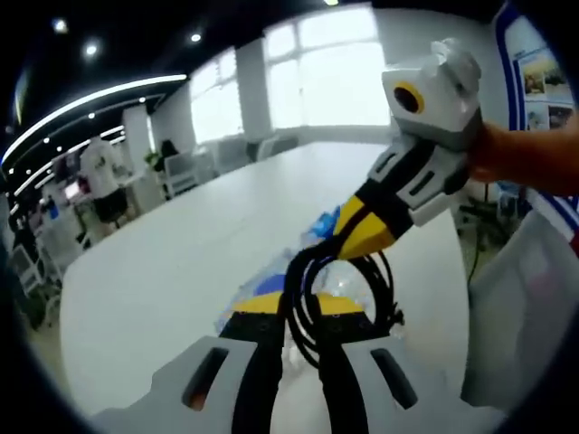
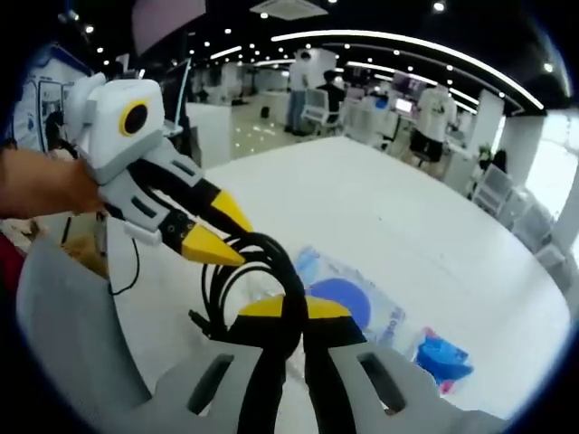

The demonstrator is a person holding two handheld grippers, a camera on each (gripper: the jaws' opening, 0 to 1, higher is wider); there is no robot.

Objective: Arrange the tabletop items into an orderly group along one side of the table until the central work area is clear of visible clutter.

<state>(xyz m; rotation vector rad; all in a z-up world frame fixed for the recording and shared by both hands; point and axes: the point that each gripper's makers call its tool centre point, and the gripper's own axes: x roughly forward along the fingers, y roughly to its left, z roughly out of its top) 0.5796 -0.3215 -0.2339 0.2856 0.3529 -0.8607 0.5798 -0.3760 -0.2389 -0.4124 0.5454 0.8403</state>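
**Both tongs on one cable: a tug could pull it loose**

The black cable (image 1: 348, 289) hangs coiled above the white desk (image 1: 181, 262), with both tongs on it. The left tongs (image 1: 291, 318) are pressed together on a strand of the loop; the right tongs (image 2: 285, 312) pinch it likewise.

Risk, as I judge it: with two grips on one slack coil, hands moving apart would drag the cable through one pair of tongs, or let the loops spill open over the middle of the desk. The dangling coil could also sweep the clear bag (image 2: 357, 303) lying just beneath it.

The right gripper view shows the bag's blue disc and a blue item (image 2: 443, 357) further right on the desk. The left gripper view shows bright windows (image 1: 335, 68) at the far end.
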